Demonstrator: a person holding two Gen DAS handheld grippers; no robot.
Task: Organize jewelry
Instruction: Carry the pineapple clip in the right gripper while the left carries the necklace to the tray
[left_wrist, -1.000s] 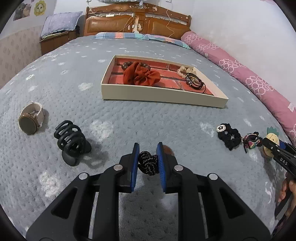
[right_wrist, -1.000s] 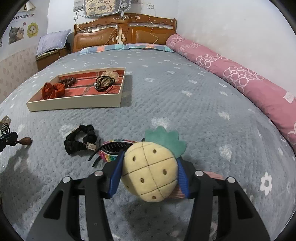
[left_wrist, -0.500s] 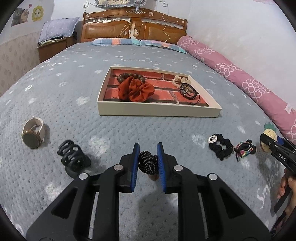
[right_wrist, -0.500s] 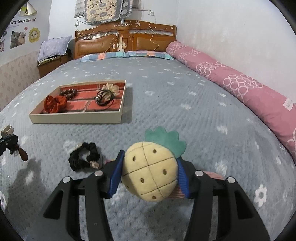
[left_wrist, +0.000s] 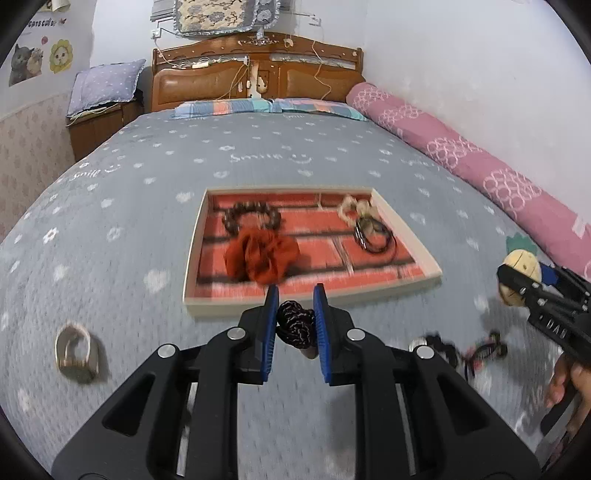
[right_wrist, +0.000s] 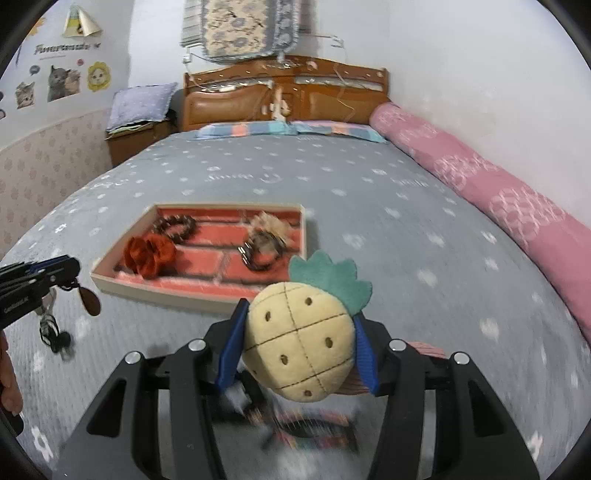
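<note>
Left wrist view: jaws pinch a black braided cord (left_wrist: 295, 323) before the tray (left_wrist: 428, 260); watch (left_wrist: 75, 350) nearby.

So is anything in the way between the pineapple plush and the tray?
Nothing visible blocks it. The pineapple plush, clamped in the right hand-held gripper, hangs before the tray's near rim, with only bare bedspread between.

bedspread (left_wrist: 295, 166): grey, white flower print | tray (left_wrist: 406, 236): cream rim, red brick-pattern floor | scrunchie (left_wrist: 260, 256): rust red | plush pineapple (right_wrist: 299, 350): yellow, brown stitching, teal leaves | braided cord (left_wrist: 294, 325): black, red flecks | bolster (left_wrist: 461, 155): pink, white rings | gripper pads (left_wrist: 271, 321): blue
</note>
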